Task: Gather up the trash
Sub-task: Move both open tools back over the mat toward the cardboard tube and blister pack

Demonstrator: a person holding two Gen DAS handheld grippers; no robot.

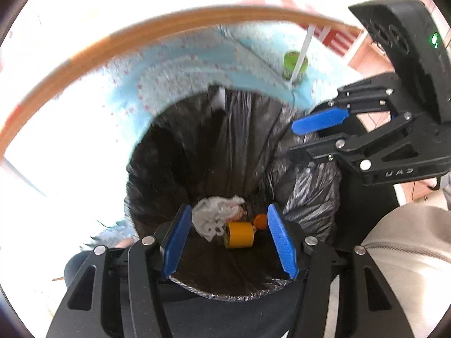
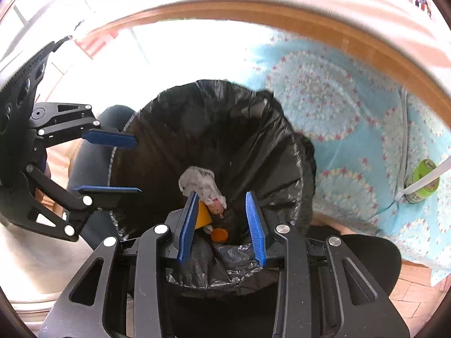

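Below both grippers, at the centre of each view, stands a bin lined with a black trash bag [image 1: 239, 146], its mouth open upward. At the bottom of the bag lie a crumpled white tissue [image 1: 214, 214], a yellow cylindrical container [image 1: 239, 235] on its side and a small orange cap [image 1: 260, 221] just beside the container. In the left wrist view the left gripper [image 1: 229, 242] fills the lower middle of the frame, its blue pads moderately wide apart with nothing gripped between them; the trash seen in the gap lies far below at the bag's bottom. The right gripper [image 1: 304, 138] enters from the right of that frame, over the bag's rim. In the right wrist view the right gripper [image 2: 222, 228] sits in the lower middle, its jaws narrower than the left's and likewise holding nothing, with the tissue [image 2: 201, 183], the container [image 2: 204, 214] and the cap [image 2: 219, 235] showing between and beyond the pads. The left gripper [image 2: 108, 163] appears at the left of that frame, jaws apart and empty, over the bag's [image 2: 253, 140] edge. Around the bin spreads a light blue patterned rug [image 2: 338, 107], and a green can [image 2: 424, 181] stands on it at the right edge. A curved wooden rim [image 1: 84, 56] arcs across the upper part of both views.
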